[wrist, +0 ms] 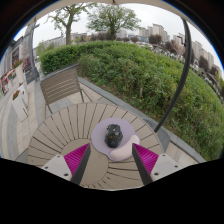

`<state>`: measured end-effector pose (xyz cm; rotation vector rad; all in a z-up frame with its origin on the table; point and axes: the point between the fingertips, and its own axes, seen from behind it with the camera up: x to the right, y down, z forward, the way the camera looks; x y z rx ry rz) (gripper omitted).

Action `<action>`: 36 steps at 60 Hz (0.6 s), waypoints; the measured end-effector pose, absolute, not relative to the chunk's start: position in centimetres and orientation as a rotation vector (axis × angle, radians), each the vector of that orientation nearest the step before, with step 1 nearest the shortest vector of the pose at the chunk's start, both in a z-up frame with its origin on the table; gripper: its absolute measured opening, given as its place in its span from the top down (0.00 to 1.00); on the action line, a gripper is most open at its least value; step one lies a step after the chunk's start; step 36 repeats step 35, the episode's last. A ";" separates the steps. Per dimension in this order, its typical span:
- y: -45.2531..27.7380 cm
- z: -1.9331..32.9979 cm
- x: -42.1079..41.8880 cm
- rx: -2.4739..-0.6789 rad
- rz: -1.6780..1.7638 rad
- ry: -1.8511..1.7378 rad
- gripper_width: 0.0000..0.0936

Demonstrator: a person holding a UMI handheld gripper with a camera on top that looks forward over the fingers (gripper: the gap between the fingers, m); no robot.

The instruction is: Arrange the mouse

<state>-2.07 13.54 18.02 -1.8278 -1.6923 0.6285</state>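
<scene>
The tongs [108, 163] stand open above the slatted bench [70, 125], and the way straight ahead is free up to the mouse [114, 134], which lies on a round pad [113, 140] just beyond the fingertips. Left of the pad the slats are bare. A chair [62, 85] stands beyond on the left, a dark pole [183, 75] on the right.

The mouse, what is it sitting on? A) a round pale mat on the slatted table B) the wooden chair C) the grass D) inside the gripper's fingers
A: the dark mouse rests on a round pale mat on the slatted wooden table, just ahead of the open gripper.
</scene>
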 end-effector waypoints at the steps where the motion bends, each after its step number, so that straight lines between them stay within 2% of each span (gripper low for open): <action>1: 13.4 18.5 -1.1 -1.823 0.629 -1.693 0.09; 8: 11.8 20.9 6.1 -1.803 0.610 -1.733 0.09; 16: 10.0 21.2 11.0 -1.825 0.649 -1.748 0.09; 36: 9.8 20.1 13.0 -1.787 0.609 -1.768 0.08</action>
